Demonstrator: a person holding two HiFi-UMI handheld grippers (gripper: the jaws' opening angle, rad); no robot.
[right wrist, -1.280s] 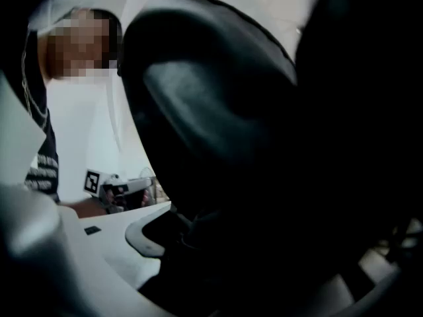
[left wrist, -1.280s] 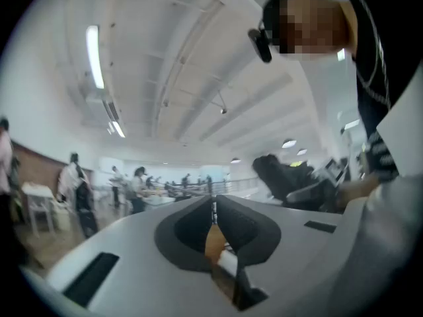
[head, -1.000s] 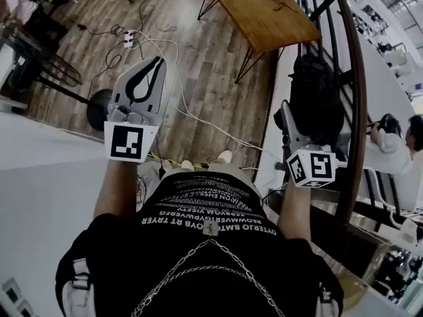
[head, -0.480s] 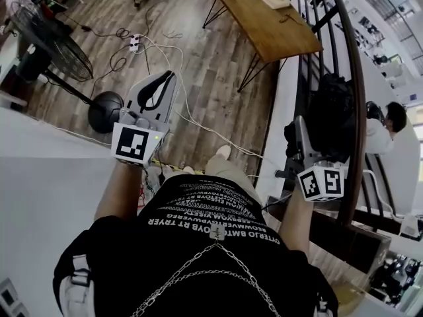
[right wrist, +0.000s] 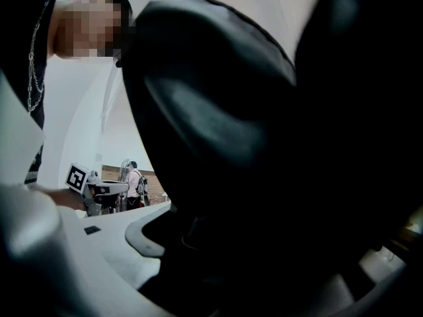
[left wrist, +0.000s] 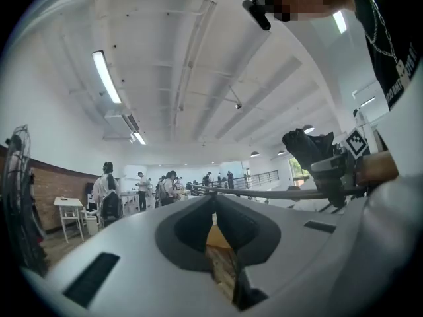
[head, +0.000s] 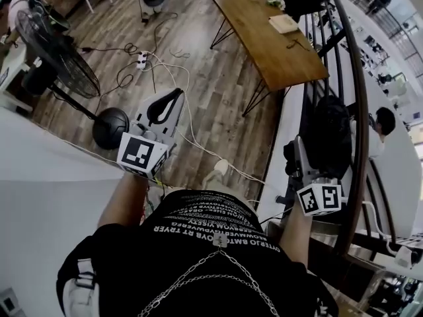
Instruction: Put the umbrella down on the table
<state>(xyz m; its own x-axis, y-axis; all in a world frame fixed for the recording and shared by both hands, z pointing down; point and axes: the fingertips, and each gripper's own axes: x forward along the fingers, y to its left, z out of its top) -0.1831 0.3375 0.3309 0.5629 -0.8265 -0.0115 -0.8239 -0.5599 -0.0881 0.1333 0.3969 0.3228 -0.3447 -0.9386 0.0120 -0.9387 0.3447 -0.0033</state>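
right gripper [head: 299,158]: jaws pinching a black folded umbrella [right wrist: 231,144], wide grip
left gripper [head: 176,96]: tips pressed together, nothing between
umbrella place: in the air at right, beside railing [head: 357,111], well apart from wooden table [head: 254,28], far ahead
step: carrying, not yet set down
next: reach the table, lower onto bare top clear of notebook [head: 284,23], release

1 standing fan [head: 56,51] on wood floor [head: 211,111], round black base. White power strip [head: 141,59] near it, cables [head: 188,98] across floor. Dark curved railing [head: 360,117] at right. Several people [left wrist: 106,190] far off under long ceiling lights [left wrist: 106,78].
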